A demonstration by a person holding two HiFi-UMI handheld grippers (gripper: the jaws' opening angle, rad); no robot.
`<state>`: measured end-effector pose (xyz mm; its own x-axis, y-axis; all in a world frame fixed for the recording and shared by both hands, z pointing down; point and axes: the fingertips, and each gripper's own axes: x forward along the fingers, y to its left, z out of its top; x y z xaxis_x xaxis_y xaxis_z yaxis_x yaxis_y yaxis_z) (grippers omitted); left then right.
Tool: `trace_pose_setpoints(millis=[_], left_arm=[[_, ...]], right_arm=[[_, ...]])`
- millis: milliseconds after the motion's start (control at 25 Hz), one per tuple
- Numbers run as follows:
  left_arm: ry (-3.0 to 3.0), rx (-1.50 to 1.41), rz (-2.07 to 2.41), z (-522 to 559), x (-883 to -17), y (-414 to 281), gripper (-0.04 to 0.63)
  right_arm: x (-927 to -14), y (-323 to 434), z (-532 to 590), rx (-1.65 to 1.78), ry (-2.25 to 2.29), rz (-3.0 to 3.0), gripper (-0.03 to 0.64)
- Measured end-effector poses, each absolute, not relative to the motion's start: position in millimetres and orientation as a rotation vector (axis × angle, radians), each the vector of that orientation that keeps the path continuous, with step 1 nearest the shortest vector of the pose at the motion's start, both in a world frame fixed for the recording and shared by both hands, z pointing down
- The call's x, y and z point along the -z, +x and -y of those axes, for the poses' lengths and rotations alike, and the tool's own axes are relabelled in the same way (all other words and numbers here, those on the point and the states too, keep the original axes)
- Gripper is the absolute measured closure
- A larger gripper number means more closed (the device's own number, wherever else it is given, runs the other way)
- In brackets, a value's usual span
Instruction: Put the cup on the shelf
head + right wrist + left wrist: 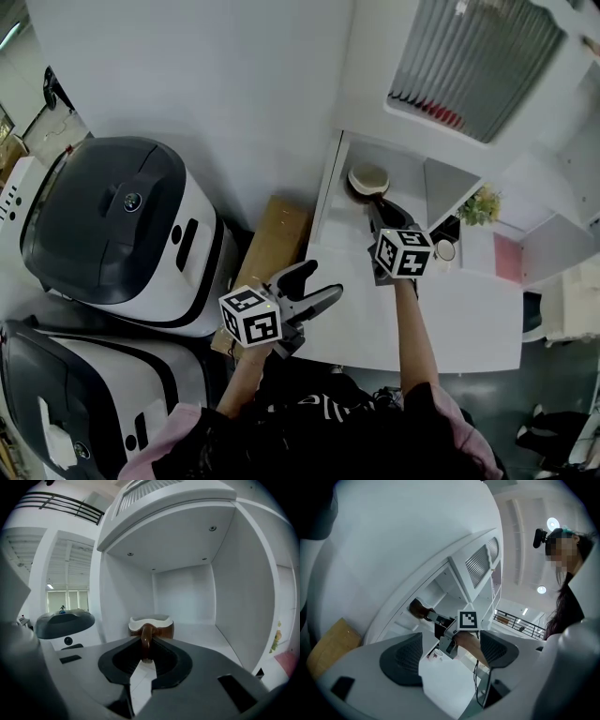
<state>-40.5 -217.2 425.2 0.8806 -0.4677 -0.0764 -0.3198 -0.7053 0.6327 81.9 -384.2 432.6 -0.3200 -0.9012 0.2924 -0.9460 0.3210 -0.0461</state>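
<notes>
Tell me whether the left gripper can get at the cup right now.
Probably not: the right gripper holds the cup by its handle inside the shelf, and that arm lies between it and the open left gripper.

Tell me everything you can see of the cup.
The cup is glossy brown outside, cream inside, ceramic-looking, with a wavy rim and a brown loop handle. It is upright inside the white shelf compartment. The right gripper is shut on the handle. The cup's base is hidden, so whether it rests on the shelf is unclear.
</notes>
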Motion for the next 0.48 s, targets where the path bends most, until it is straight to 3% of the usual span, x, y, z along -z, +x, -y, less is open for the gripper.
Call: trace_pose_setpoints(millis=[480], left_arm=[[2.403, 0.307, 0.629, 225, -426, -57, 0.209]], right_arm=[[-440, 80, 411, -0.322, 1.705, 2.351, 0.538]])
